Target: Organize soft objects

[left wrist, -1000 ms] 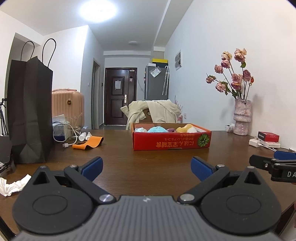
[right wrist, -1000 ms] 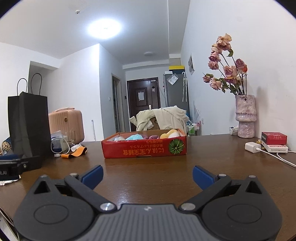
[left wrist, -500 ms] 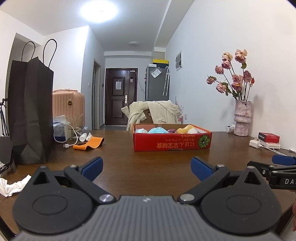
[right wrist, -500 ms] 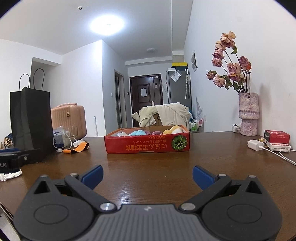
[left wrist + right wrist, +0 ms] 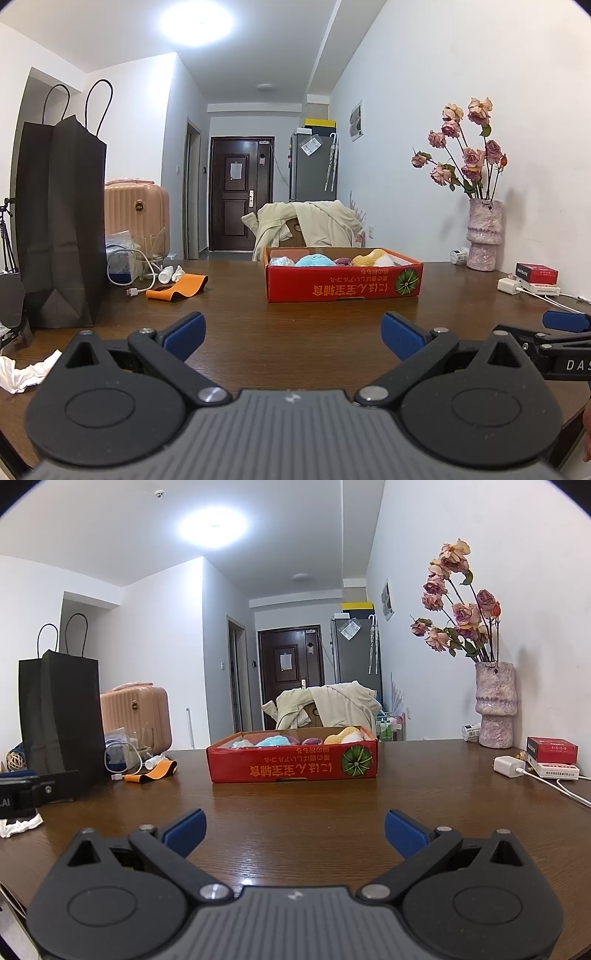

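Note:
A shallow red cardboard box (image 5: 343, 286) stands on the brown table, well ahead of both grippers; it also shows in the right wrist view (image 5: 291, 766). Soft toys lie inside: a blue one (image 5: 316, 260), a yellow one (image 5: 373, 257), a purple one (image 5: 341, 261) and a pale one (image 5: 281, 261). My left gripper (image 5: 293, 334) is open and empty, low over the near table. My right gripper (image 5: 294, 830) is open and empty too. The right gripper shows at the right edge of the left wrist view (image 5: 561, 332).
A black paper bag (image 5: 59, 236) stands at the left, with an orange strap (image 5: 177, 288), a cable and small bottles beside it. Crumpled white paper (image 5: 22, 371) lies near left. A vase of dried roses (image 5: 484, 240), a charger (image 5: 511, 286) and small boxes (image 5: 537, 275) sit at the right.
Both grippers have drifted slightly and tilted, so the box sits a bit lower and nearer in view. Both stay open and empty.

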A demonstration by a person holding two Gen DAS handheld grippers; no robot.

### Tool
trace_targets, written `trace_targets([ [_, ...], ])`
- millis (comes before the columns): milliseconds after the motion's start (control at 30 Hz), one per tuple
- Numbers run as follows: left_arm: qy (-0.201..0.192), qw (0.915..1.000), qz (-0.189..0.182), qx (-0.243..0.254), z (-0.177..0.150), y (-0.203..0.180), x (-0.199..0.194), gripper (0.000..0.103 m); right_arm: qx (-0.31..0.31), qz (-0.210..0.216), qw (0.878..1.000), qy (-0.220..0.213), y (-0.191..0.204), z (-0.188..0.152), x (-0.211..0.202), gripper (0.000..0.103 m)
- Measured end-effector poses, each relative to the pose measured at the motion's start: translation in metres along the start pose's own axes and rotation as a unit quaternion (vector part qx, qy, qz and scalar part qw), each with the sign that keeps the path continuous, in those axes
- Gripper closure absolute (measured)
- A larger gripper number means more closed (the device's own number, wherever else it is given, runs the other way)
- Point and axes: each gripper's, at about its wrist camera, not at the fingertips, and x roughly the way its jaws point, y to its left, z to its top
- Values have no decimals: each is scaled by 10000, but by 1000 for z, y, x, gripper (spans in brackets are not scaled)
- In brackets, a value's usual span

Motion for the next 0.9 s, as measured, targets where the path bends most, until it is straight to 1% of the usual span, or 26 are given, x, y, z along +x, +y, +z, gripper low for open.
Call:
trace_targets([
  [900, -24, 10000, -45, 28, 1, -1, -1, 0, 15, -7, 10000, -35, 0, -1, -2, 0],
])
